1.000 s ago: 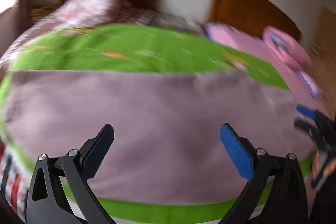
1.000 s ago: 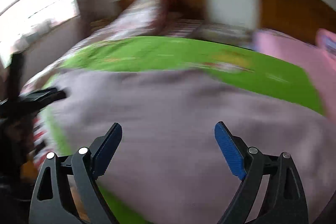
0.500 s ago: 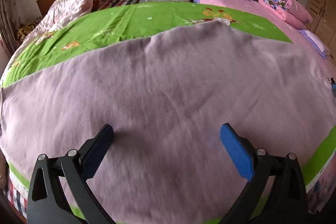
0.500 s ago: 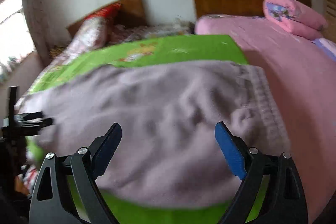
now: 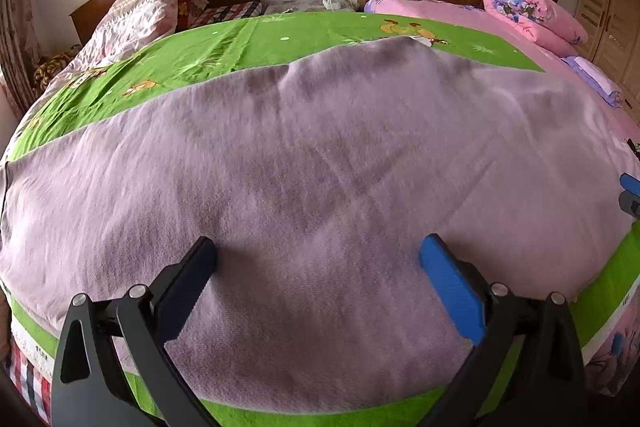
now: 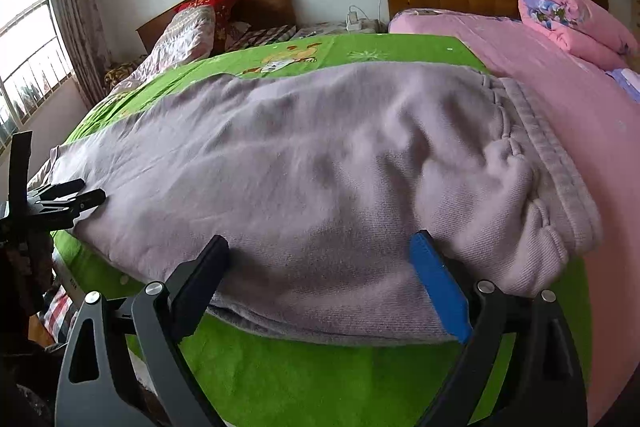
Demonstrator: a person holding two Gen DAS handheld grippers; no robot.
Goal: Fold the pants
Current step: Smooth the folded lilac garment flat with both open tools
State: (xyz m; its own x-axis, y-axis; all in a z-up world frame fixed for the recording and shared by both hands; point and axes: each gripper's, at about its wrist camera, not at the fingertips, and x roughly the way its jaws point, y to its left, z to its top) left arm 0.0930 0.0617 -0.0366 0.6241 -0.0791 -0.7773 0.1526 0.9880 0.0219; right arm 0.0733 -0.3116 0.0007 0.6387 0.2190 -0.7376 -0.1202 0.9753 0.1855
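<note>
1. The left hand-held gripper (image 5: pixel 316 263) has its jaws spread wide over the leg end of the pants (image 5: pixel 320 167), pinching nothing.
2. The right hand-held gripper (image 6: pixel 320 259) is likewise spread, poised over the near edge by the gathered waistband (image 6: pixel 552 163).
3. The mauve pants lie lengthwise on the green sheet (image 6: pixel 304 371) of the bed.
4. Thick, soft knit, probably limp and slightly heavy; best taken at hem and waistband, through both layers.

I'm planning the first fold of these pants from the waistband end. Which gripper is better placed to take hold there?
Right. The right gripper hovers open beside the waistband of the pants; the left gripper is open over plain leg fabric.
</note>
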